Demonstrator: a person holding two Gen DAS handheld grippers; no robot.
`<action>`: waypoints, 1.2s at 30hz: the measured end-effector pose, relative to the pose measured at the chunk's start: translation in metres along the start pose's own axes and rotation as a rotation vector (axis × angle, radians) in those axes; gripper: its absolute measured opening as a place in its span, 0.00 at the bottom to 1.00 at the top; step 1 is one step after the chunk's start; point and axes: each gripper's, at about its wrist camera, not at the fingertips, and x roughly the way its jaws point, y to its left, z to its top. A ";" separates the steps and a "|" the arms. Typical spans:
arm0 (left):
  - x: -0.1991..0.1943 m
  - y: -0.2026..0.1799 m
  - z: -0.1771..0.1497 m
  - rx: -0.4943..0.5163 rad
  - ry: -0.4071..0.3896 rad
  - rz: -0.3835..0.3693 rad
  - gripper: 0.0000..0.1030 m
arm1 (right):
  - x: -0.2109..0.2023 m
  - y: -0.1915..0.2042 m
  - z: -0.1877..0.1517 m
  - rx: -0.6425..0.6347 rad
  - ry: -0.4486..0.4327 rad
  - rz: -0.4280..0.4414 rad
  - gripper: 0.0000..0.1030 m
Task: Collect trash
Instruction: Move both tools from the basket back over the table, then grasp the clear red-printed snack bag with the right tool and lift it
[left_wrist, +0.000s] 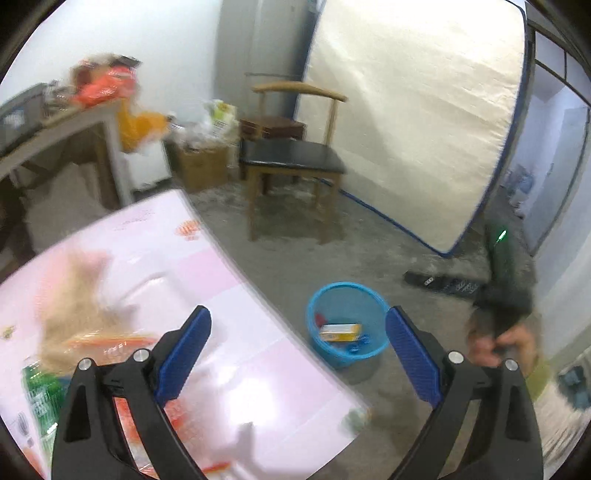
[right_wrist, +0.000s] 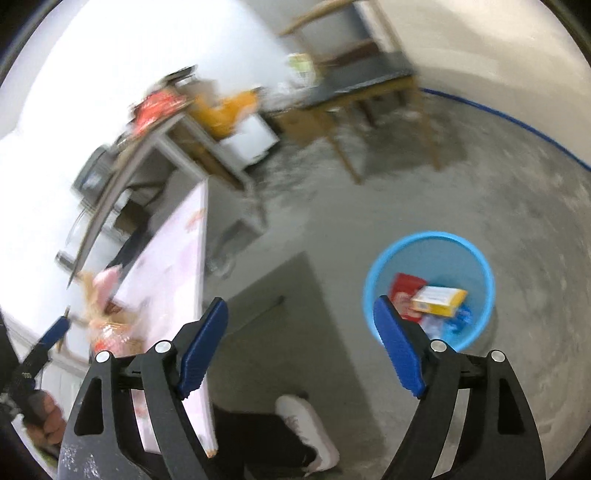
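A blue plastic basket (left_wrist: 351, 355) stands on the concrete floor beside the pink table (left_wrist: 229, 280). In it lie a yellow box (left_wrist: 340, 331) and a red packet (right_wrist: 404, 286). My left gripper (left_wrist: 298, 321) is open and empty, over the table's edge and short of the basket. My right gripper (right_wrist: 299, 310) is open with nothing between its pads, above the floor to the left of the basket (right_wrist: 428, 236). Blurred trash lies on the table: a tan and pink heap (left_wrist: 74, 295), a green bottle (left_wrist: 37, 391) and orange wrappers (left_wrist: 110, 341).
A wooden chair (left_wrist: 295, 162) with a dark seat stands beyond the basket, and a mattress (left_wrist: 417, 110) leans on the wall. A cluttered desk (left_wrist: 66, 125) and a cardboard box (left_wrist: 203, 166) sit at the back left. A white shoe (right_wrist: 306, 424) is on the floor below my right gripper.
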 end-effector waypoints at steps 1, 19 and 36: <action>-0.010 0.009 -0.008 -0.004 -0.007 0.021 0.90 | -0.001 0.014 -0.001 -0.022 0.012 0.017 0.75; -0.094 0.101 -0.137 -0.195 -0.136 0.183 0.90 | 0.070 0.196 -0.069 -0.214 0.316 0.325 0.75; -0.077 0.113 -0.146 -0.197 -0.150 0.106 0.79 | 0.143 0.182 -0.083 0.017 0.459 0.429 0.78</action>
